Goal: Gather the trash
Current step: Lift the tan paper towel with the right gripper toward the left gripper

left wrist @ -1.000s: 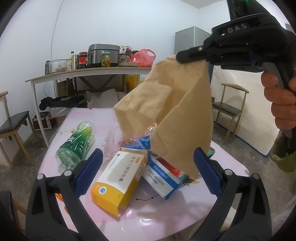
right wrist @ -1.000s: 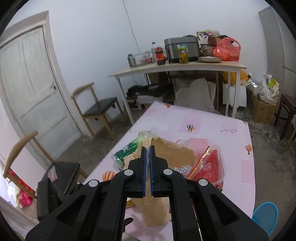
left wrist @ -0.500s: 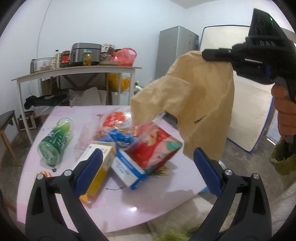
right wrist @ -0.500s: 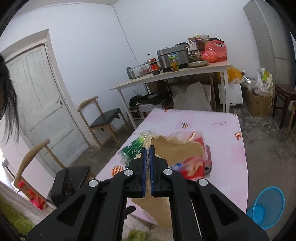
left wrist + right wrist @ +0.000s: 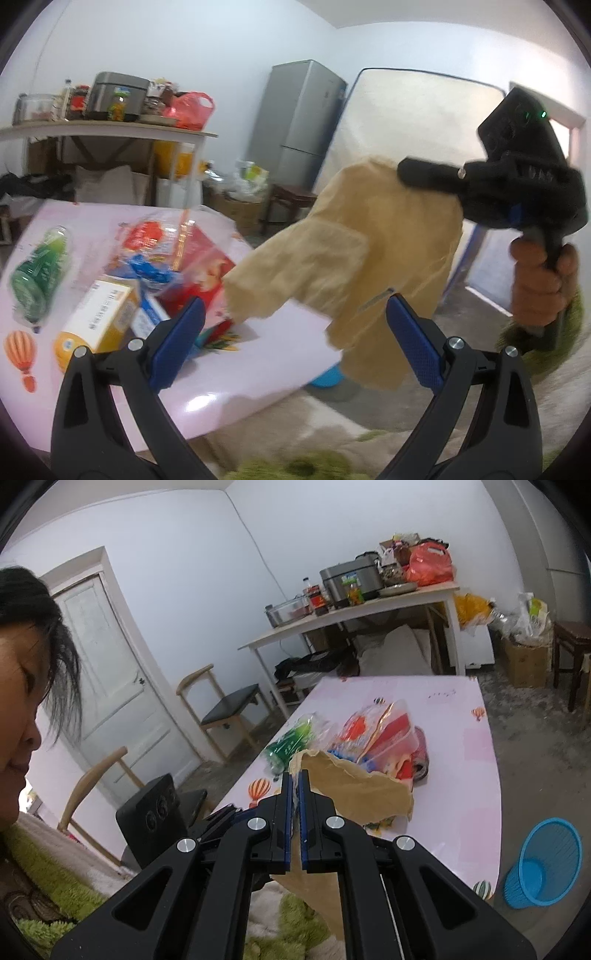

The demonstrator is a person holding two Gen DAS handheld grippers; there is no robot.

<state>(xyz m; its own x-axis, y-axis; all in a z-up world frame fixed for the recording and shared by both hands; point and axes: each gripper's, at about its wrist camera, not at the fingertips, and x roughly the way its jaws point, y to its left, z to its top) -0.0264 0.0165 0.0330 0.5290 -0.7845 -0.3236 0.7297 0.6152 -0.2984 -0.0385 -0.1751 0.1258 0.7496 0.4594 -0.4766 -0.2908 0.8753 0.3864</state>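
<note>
Left wrist view: right gripper (image 5: 406,171) hangs up high at the right edge, off the table (image 5: 229,384), w/ its fingers clamped tight on the top edge of a crumpled brown paper bag (image 5: 369,266). Bag dangles free below it, bottom drooping past the table's near corner; it hides part of a blue bin on the floor. A hand (image 5: 539,284) grips the handle underneath.

Left gripper (image 5: 293,343) sits low in front, fingers spread wide, nothing between them; the bag hangs just beyond the tips.

Rest of the trash is still on the pink table: green plastic bottle (image 5: 38,277) lying on its side at left, yellow-and-white box (image 5: 99,314) near the front, blue-and-white box (image 5: 147,317) touching it, red snack packets (image 5: 192,266) piled behind.

Right wrist view: the closed fingers pinch the bag's torn rim (image 5: 351,786), pads nearly touching w/ only paper between. Blue wastebasket (image 5: 543,864) stands on the floor just beside the table's right corner. Green bottle (image 5: 291,740) and red packets (image 5: 384,731) lie past the bag.
</note>
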